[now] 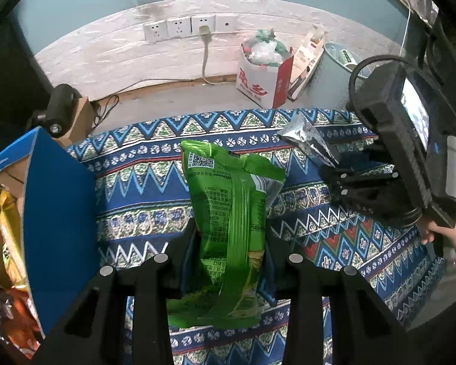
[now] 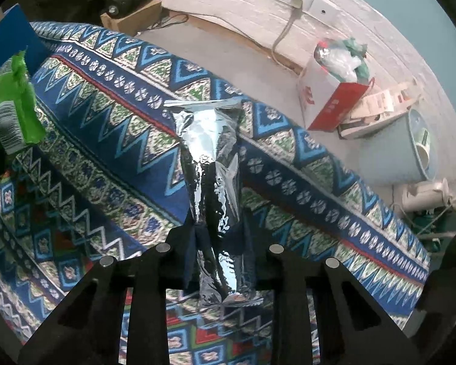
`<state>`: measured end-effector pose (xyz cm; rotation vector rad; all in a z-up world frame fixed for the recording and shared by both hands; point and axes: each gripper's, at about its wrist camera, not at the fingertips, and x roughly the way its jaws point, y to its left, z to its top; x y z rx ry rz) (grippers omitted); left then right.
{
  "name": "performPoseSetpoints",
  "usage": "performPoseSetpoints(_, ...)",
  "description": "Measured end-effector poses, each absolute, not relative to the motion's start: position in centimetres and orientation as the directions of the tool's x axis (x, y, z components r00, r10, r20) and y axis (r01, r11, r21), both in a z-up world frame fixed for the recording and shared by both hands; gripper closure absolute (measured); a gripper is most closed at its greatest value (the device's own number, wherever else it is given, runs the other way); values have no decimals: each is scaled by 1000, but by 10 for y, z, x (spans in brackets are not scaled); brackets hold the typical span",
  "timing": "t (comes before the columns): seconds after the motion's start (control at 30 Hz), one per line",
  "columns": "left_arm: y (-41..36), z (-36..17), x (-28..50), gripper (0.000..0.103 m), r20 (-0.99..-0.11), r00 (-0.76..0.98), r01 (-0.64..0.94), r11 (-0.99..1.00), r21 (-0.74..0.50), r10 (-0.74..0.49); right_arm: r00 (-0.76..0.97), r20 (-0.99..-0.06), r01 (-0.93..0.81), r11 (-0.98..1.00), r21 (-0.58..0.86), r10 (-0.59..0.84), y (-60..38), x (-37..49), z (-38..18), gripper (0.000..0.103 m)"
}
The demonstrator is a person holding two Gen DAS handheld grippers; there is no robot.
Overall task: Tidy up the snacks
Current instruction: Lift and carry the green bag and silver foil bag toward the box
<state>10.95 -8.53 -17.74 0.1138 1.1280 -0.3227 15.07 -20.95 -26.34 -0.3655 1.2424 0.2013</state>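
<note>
Both units point steeply down over the patterned counter [image 1: 143,182]. Left hand-held gripper [image 1: 231,252] is clamped on the green snack bag [image 1: 228,213], blue box [image 1: 60,213] at nine o'clock. Right hand-held gripper [image 2: 219,243] is closed on the silver snack bag [image 2: 209,167], held upright.

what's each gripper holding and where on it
Left gripper pinches the green snack bag across its lower middle; right gripper pinches the silver foil packet near its lower end.
</note>
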Motion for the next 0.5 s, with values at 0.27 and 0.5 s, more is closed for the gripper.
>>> performPoseSetpoints(0.27, -60, -158, 96, 65, -891, 422, 278, 959, -52, -171, 320, -947, -293, 949, -119, -20, -195, 135, -245, 79)
performPoseSetpoints(0.5, -36, -134, 83, 65, -871, 467, 242, 969, -37, -150, 347, -937, -295, 953, -67, 42, -166, 123, -213, 79)
